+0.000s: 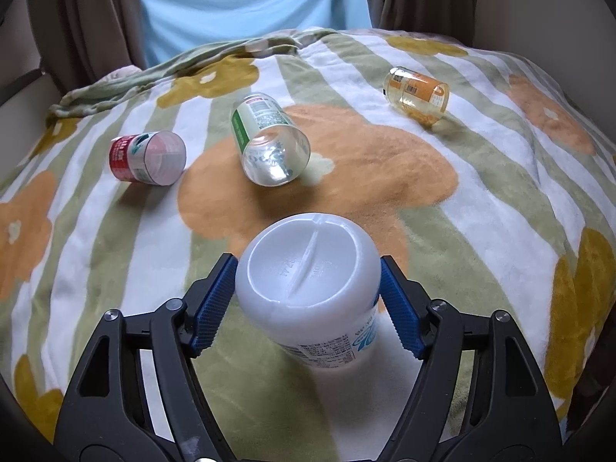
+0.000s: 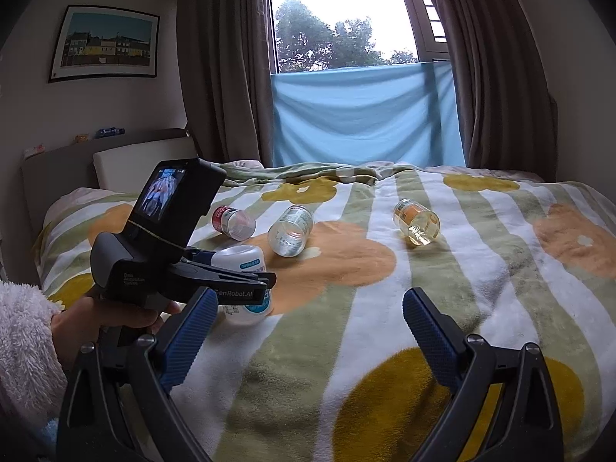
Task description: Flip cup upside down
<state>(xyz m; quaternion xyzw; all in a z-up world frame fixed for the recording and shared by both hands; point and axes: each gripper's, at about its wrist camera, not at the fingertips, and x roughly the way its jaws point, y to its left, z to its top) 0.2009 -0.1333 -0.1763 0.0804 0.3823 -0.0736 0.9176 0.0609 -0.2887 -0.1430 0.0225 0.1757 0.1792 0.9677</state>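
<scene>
Bedroom setting: a bed covered by a fleece blanket [image 1: 481, 208] with green and white stripes and orange and mustard flower shapes; behind it hang brown curtains [image 2: 219, 69], a window with a light-blue cloth [image 2: 365, 115] across its lower part, and a framed picture [image 2: 104, 44] on the wall.

Task object: a white, opaque plastic cup [image 1: 312, 288] with a printed blue-and-white label near its lower end. Its closed base, moulded with a raised ridge and faint embossed text, faces up and toward the left wrist camera, so the cup stands nearly inverted and slightly tilted, its lower end at or just above the blanket; contact cannot be confirmed.

Relation to grippers: the left gripper [image 1: 308, 300] pinches the cup, its blue ribbed pads [image 1: 213, 304] pressed against opposite sides of the cup wall. In the right wrist view the same cup [image 2: 246, 269] is partly hidden behind that gripper body, which a hand [image 2: 100, 323] in a fluffy white sleeve [image 2: 23, 350] holds. The right gripper [image 2: 308, 327] is spread wide above the blanket, holding nothing, well apart from the cup.

Count: four cups in all. One white cup is held; three lie on their sides farther back: a red-labelled cup [image 1: 148, 158], a clear green-labelled cup [image 1: 269, 138] and a clear orange-labelled cup [image 1: 417, 92].
</scene>
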